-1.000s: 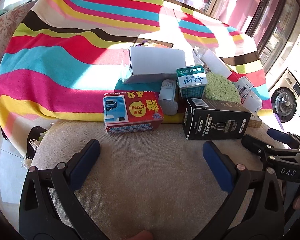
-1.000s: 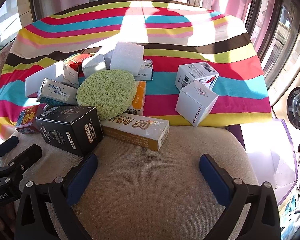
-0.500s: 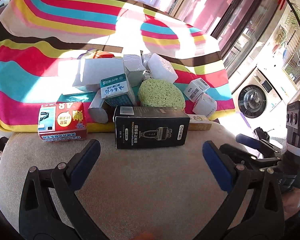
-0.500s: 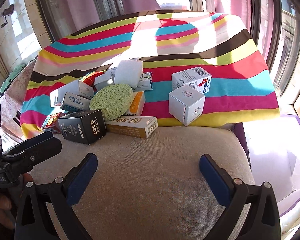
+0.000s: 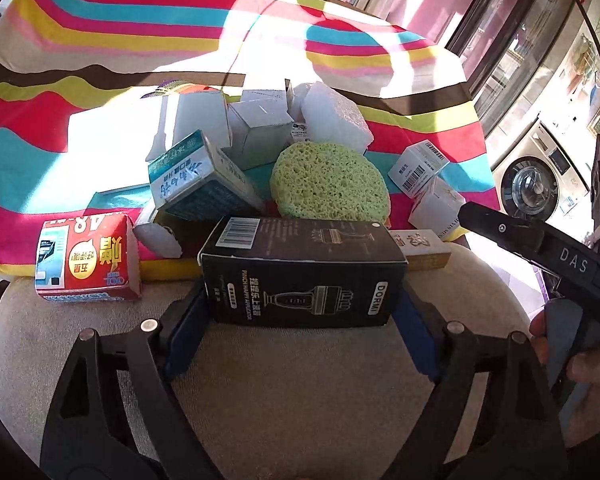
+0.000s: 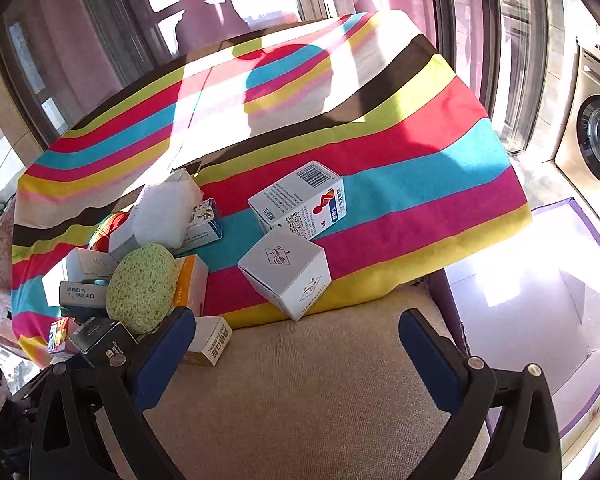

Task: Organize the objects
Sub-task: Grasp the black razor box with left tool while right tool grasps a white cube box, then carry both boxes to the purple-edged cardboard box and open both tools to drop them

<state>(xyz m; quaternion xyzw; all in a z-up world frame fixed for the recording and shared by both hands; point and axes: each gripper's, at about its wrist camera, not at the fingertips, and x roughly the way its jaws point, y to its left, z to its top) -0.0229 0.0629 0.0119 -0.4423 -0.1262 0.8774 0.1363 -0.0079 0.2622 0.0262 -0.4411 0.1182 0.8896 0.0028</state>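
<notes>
Black box (image 5: 300, 272) sits between left gripper (image 5: 300, 320) fingers at cushion's (image 5: 300, 392) striped-cloth (image 5: 100, 92) edge.

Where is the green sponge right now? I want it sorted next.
In the left wrist view the green sponge sits mid-pile, just behind the black box the left gripper straddles, leaning below the white foam block.

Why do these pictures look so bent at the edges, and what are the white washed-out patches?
Left wrist view: a fisheye lens bows the striped cloth, and sunlight bleaches the white boxes behind the green sponge. Right wrist view: the same curving, glare on the floor, and a person-shaped shadow across the cloth.
</notes>
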